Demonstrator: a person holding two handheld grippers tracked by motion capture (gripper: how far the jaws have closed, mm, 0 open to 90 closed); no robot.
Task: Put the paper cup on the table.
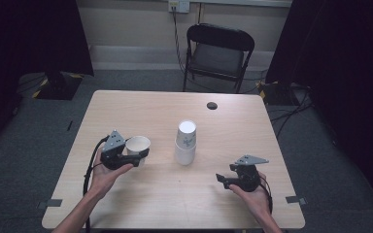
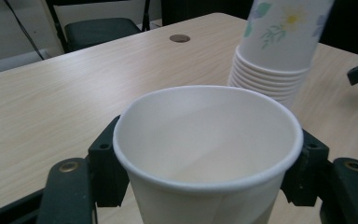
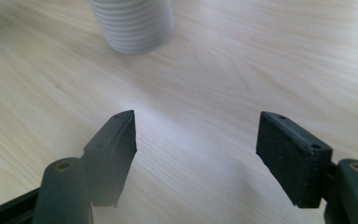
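A single white paper cup [image 1: 138, 145] stands upright between the jaws of my left gripper [image 1: 137, 156], which is shut on it at the table's left. In the left gripper view the empty cup [image 2: 208, 154] is close up, with both black pads [image 2: 106, 161] pressed to its sides below the rim. A stack of upside-down white paper cups [image 1: 185, 142] with a floral print stands at the table's middle; its rims show as the stack [image 2: 276, 51] and the stack [image 3: 133, 23]. My right gripper [image 1: 225, 177] hovers at the right, open, nothing between its jaws [image 3: 196, 158].
The light wooden table [image 1: 141, 104] has a small dark round cap [image 1: 211, 105] near its far edge. A black folding chair [image 1: 217, 53] stands behind the table. Dark curtains hang at both sides, and cables lie on the floor.
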